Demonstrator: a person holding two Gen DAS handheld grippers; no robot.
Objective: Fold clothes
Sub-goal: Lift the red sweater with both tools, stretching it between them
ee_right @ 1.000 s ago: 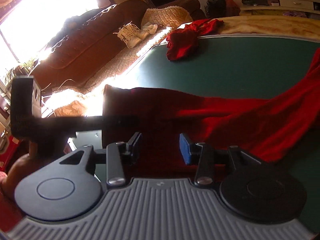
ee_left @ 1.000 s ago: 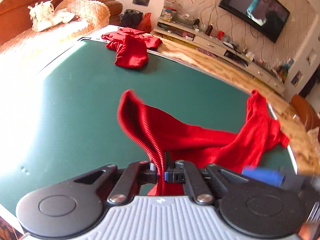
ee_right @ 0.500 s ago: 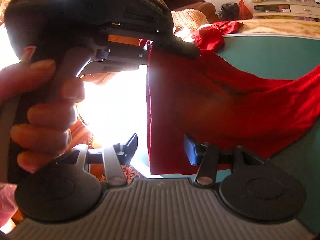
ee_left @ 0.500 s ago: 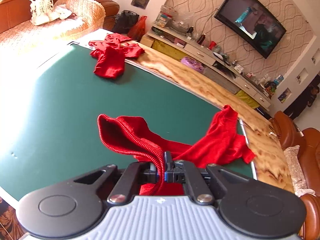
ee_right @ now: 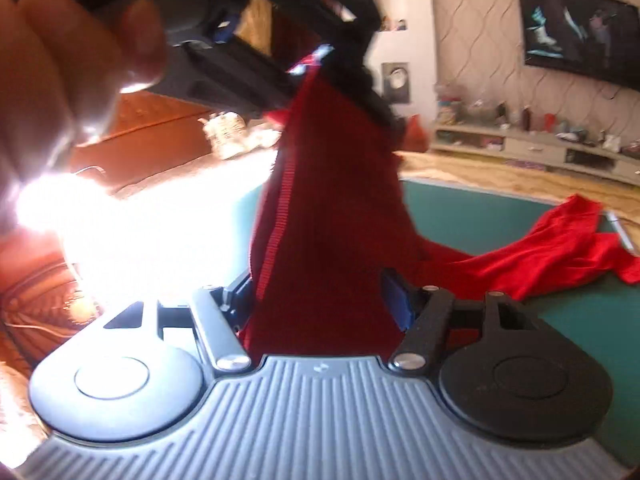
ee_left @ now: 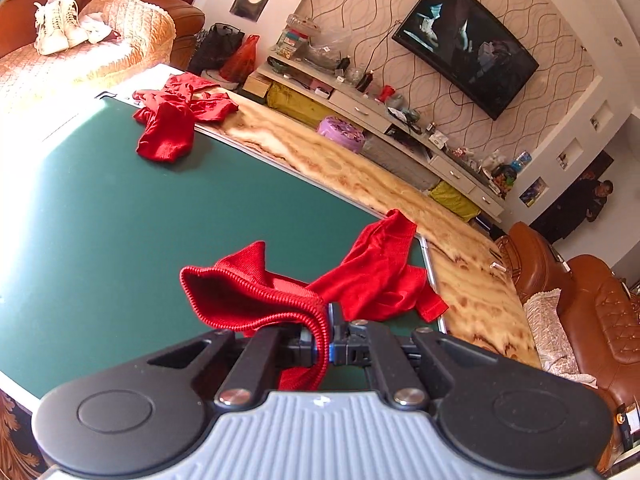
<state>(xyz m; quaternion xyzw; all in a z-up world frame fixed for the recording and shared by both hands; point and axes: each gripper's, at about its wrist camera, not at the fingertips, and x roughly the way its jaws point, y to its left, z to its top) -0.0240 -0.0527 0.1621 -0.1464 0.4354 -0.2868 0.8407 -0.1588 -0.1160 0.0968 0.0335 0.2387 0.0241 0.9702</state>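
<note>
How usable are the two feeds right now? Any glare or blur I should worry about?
Left wrist view: sharp, fisheye-bent; sun washes out the table's left edge; the ribbed hem is crisp. Right wrist view: motion-blurred, a white glare patch at left, the hanging garment backlit and dark.

L gripper [ee_left: 329,346] clamped tight on ribbed hem of red garment [ee_left: 256,300], held up, pointing down at a slant. R gripper [ee_right: 318,300] below it, jaws closing w/ cloth hanging between them, pads not pressing yet. Person's hand [ee_right: 60,64] wraps L gripper's handle
</note>
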